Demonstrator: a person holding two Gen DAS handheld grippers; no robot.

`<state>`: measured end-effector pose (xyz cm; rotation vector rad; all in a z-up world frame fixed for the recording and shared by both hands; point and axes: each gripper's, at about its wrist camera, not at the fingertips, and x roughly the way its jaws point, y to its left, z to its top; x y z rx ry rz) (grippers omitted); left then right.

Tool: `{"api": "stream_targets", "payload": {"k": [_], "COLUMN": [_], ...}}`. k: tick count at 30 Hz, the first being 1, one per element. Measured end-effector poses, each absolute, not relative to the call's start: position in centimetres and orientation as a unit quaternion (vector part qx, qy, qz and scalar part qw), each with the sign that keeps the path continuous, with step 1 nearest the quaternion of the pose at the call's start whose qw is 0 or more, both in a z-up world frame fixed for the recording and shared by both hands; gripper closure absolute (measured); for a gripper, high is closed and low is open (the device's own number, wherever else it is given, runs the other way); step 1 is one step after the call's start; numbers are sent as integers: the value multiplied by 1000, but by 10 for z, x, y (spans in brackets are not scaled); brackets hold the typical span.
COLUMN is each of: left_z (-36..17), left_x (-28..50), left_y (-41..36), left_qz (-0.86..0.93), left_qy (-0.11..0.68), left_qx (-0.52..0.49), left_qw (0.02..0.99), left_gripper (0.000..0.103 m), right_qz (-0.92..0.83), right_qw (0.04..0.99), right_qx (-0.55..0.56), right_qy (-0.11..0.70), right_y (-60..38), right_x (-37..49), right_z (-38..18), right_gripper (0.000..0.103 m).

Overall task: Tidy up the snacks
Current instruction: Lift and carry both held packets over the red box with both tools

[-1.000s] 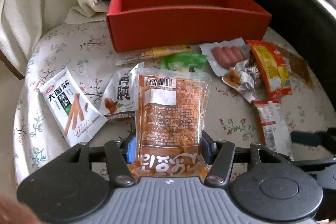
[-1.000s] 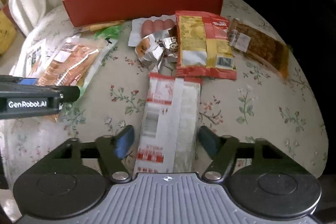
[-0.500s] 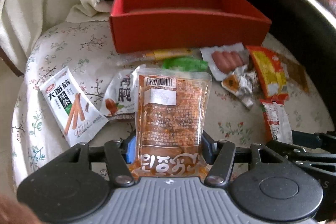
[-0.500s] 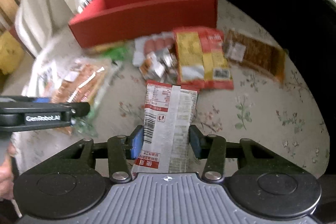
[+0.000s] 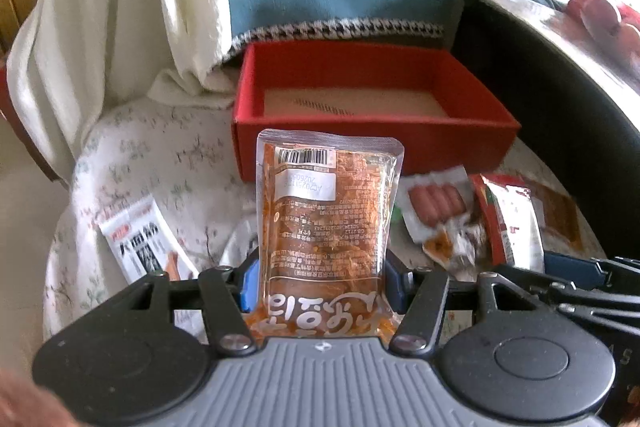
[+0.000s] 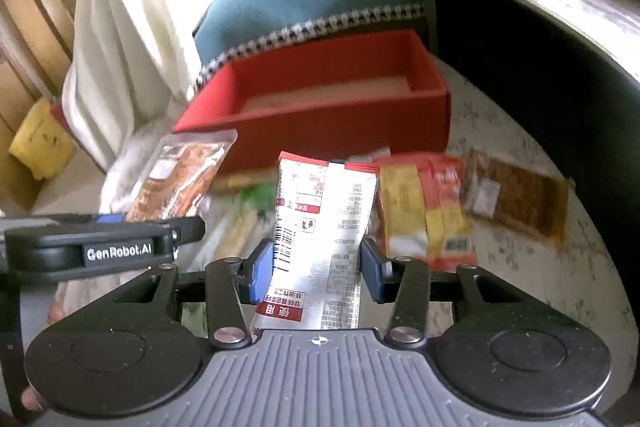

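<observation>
Floral tablecloth carries red box, loose snack packets.

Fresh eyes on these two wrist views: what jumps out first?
Each gripper holds a snack up in front of its camera: the left gripper is shut on a clear orange packet, the right gripper on a white-and-red sachet. Behind both sits the open red box on the floral cloth, no snacks visible in it. More snacks lie loose in front of it, including a sausage pack.
</observation>
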<state>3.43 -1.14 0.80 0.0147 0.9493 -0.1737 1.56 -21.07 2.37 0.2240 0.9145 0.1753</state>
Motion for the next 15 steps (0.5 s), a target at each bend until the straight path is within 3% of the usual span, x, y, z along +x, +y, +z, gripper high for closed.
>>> {"api": "stream_targets", "payload": {"k": [15], "left_z": [16], "left_x": [70], "left_y": [-27], "left_qz": [-62], "left_qy": [423], "left_qx": [20], "left_qw": [904], "left_gripper": [51], "right_qz": [81], "right_qw": [916], "right_qx": [98], "right_qy": [380], "right_y": [-218], "right_x": [62], "right_z": [36], "right_gripper": [49]}}
